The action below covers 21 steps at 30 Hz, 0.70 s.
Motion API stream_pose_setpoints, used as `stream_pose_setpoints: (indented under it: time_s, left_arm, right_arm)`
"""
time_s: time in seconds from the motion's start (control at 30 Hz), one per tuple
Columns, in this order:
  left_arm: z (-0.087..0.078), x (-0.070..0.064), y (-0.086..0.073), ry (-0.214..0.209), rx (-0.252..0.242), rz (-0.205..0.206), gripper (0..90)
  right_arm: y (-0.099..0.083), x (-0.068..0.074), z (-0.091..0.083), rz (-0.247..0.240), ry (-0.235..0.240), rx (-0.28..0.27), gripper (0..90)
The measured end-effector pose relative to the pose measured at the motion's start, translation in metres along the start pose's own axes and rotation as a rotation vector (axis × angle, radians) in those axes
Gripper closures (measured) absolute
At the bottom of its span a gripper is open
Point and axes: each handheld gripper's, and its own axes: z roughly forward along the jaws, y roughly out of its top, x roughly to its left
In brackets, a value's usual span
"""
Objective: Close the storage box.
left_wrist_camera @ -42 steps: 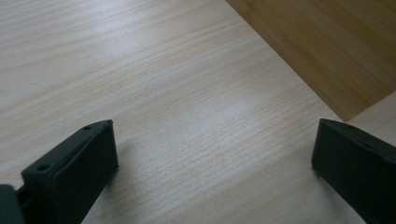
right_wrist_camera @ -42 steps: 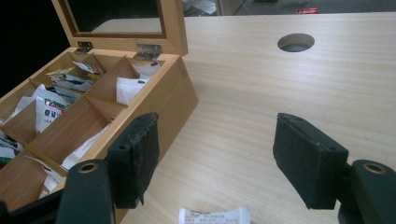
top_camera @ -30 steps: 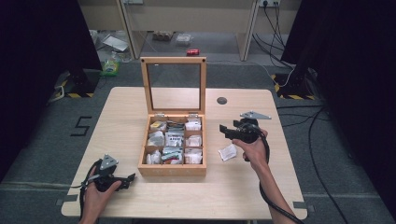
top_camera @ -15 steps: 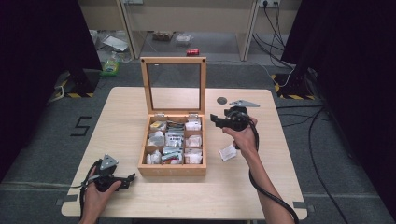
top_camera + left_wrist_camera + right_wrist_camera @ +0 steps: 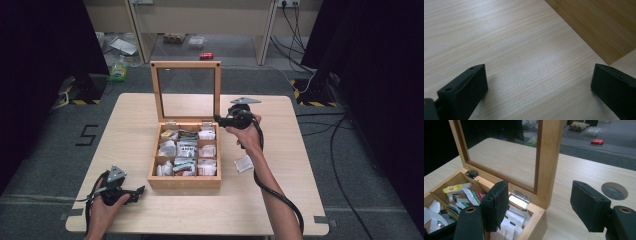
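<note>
A wooden box point(image 5: 184, 181) with several compartments of tea bags point(image 5: 186, 149) stands mid-table, its glass-paned lid point(image 5: 185, 65) upright. My right gripper point(image 5: 218, 118) is open, held in the air at the box's back right corner, beside the lid's right edge. In the right gripper view its jaws straddle the lid frame point(image 5: 550, 162), with the hinge point(image 5: 519, 197) and tea bags point(image 5: 510, 220) below. My left gripper point(image 5: 139, 190) rests open on the table at the front left, near the box's front left corner point(image 5: 599, 27).
A single tea bag packet point(image 5: 244, 163) lies on the table right of the box. A round cable hole point(image 5: 614, 190) sits in the tabletop at the back right. Cables trail from both grippers. Clutter and a red can point(image 5: 206, 56) lie on the floor beyond the table.
My right gripper has moved left and toward the back, from above the loose packet to the lid's right edge. The left gripper has stayed still.
</note>
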Motion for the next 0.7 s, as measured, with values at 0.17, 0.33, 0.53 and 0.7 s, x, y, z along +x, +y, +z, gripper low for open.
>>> stream_pose_setpoints:
  time_s: [0.17,0.33,0.53,0.7]
  left_arm:
    - [0.0,0.0,0.0,0.0,0.0,0.0,0.0]
    - [0.0,0.0,0.0,0.0,0.0,0.0,0.1]
    - [0.0,0.0,0.0,0.0,0.0,0.0,0.1]
    - [0.0,0.0,0.0,0.0,0.0,0.0,0.1]
  right_arm:
    - [0.003,0.002,0.013,-0.014,0.009,0.003,32.9]
    - [0.006,0.003,0.022,-0.01,0.018,0.001,32.8]
    - [0.008,0.002,0.03,-0.007,0.022,0.002,32.9]
    - [0.009,0.001,0.033,-0.007,0.028,-0.003,32.9]
